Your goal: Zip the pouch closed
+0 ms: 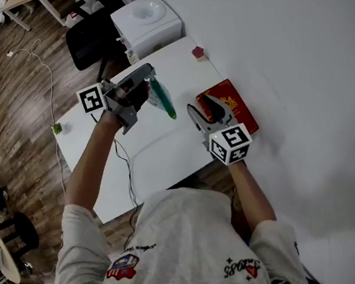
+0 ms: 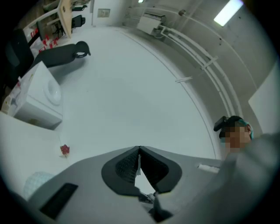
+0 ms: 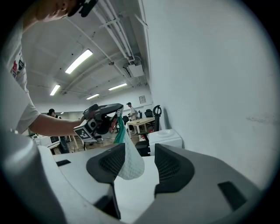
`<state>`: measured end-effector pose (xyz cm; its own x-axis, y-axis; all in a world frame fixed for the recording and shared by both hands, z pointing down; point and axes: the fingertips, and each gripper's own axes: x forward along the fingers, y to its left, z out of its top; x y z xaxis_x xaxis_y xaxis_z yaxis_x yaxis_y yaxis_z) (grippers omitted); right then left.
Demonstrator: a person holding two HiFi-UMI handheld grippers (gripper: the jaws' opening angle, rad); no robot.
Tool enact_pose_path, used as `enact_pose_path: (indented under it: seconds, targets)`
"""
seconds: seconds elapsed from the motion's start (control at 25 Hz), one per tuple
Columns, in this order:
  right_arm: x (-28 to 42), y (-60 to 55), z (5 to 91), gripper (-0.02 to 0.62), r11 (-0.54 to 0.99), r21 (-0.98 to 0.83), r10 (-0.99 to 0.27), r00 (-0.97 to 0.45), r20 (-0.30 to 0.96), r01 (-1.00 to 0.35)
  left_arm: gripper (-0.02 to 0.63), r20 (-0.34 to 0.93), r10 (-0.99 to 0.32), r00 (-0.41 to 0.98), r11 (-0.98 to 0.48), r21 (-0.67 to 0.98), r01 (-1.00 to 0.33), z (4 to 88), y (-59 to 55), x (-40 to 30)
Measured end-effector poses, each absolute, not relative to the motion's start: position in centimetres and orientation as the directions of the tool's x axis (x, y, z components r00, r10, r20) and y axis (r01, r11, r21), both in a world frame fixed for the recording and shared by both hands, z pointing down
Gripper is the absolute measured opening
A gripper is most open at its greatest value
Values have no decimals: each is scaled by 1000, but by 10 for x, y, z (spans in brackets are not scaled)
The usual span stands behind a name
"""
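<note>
The pouch (image 1: 160,96), white mesh with a green edge, hangs in the air above the white table (image 1: 146,155). My left gripper (image 1: 148,74) is shut on its top end, and in the left gripper view only a thin white sliver shows between the closed pads (image 2: 127,165). The right gripper view shows the pouch (image 3: 129,161) dangling from the left gripper (image 3: 117,108), its lower end in line with the gap of my right gripper (image 3: 139,164). The right gripper (image 1: 198,109) stands open just right of the pouch, and its pads touch nothing.
A red booklet (image 1: 231,101) lies at the table's right edge beside the right gripper. A small red object (image 1: 198,52) sits at the far corner. A white box-shaped appliance (image 1: 146,19) and a black chair (image 1: 87,36) stand beyond the table. A thin cable (image 1: 128,171) crosses the tabletop.
</note>
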<state>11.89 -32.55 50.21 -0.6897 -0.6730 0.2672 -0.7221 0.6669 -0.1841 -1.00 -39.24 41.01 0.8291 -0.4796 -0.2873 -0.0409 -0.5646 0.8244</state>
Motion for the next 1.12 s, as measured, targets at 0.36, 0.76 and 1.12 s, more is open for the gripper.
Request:
enact_pose_path:
  seconds: [0.36,0.76,1.12]
  targets:
    - [51,-312,424,149,763,-146,-621,-776,105,-630,2,-224,-611,759,-652,686,-322,356,-340,-56]
    - [-11,-299,411,132,837,-109,-533,-844,61,-537,3,-201,-711,674,-595,682,-425,370,-318,-112]
    - [-49,-275,393,109,877,-89,-474,-880,2,-472,3,-210,-740,639,-583,673,-455,362,-287,-144]
